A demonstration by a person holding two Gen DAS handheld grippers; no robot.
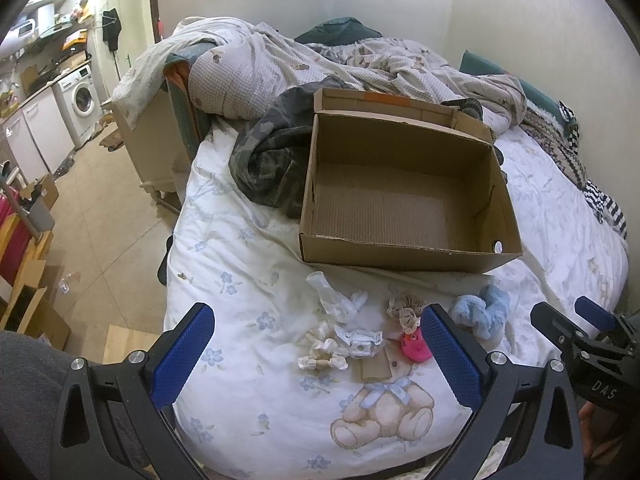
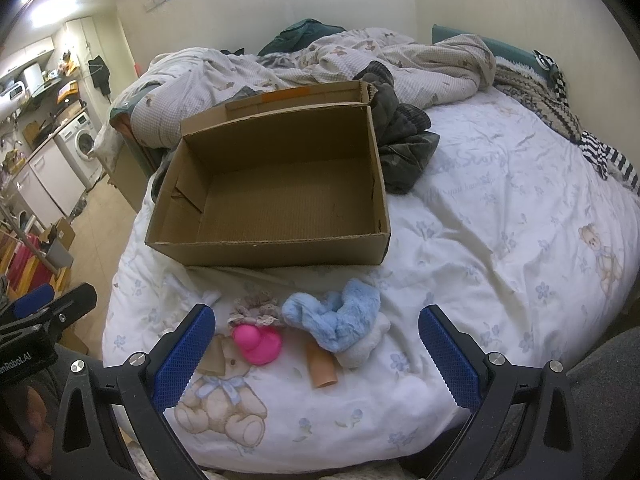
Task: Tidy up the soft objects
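An empty cardboard box (image 1: 404,184) (image 2: 276,188) sits on the white bed quilt (image 1: 248,248) (image 2: 480,232). In front of it lie small soft items: a fluffy light-blue piece (image 1: 480,310) (image 2: 340,318), a pink rubber duck (image 1: 418,345) (image 2: 256,342), a lacy beige scrunchie (image 1: 406,309) (image 2: 256,306), crumpled clear plastic (image 1: 340,300), a white knotted bundle (image 1: 324,354) with a paper tag, and a tan tube (image 2: 320,368). My left gripper (image 1: 316,356) hangs open above the white bundle. My right gripper (image 2: 316,354) stands open over the duck and blue piece, holding nothing.
A camouflage garment (image 1: 272,160) (image 2: 404,140) lies against the box. Rumpled checked bedding (image 1: 320,64) (image 2: 360,60) fills the far bed. Striped and knitted cloth (image 2: 560,120) lies at the right. To the left are the tiled floor (image 1: 100,220), a washing machine (image 1: 80,100) and cartons.
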